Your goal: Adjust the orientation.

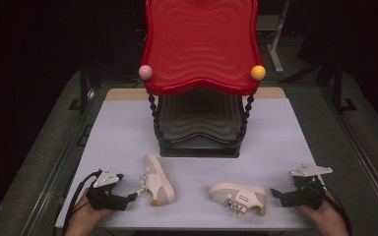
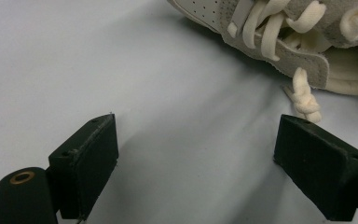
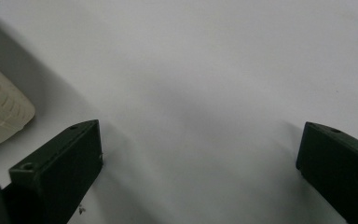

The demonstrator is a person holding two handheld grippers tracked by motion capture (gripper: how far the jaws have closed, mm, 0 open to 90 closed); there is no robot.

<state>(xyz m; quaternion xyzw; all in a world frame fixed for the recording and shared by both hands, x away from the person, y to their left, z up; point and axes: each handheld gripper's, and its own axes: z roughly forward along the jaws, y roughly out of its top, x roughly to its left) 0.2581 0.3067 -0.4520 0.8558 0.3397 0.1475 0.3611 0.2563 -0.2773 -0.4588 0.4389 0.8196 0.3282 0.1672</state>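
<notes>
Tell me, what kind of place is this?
Probably a test or recording studio, not a home: a pale table stands amid dark surroundings, bearing a red two-tier shelf and two shoes, with a gripper in each hand.

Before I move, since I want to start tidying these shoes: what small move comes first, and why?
Probably ease the left hand-held gripper forward onto the left shoe. Its jaws stand open and empty, and that shoe's laces lie just beyond them. The right shoe lies on its side.

High view: overhead, facing forward, far. Gripper views: low, close over table [image 1: 275, 132]; left shares near shoe [image 2: 279, 32] with high.
</notes>
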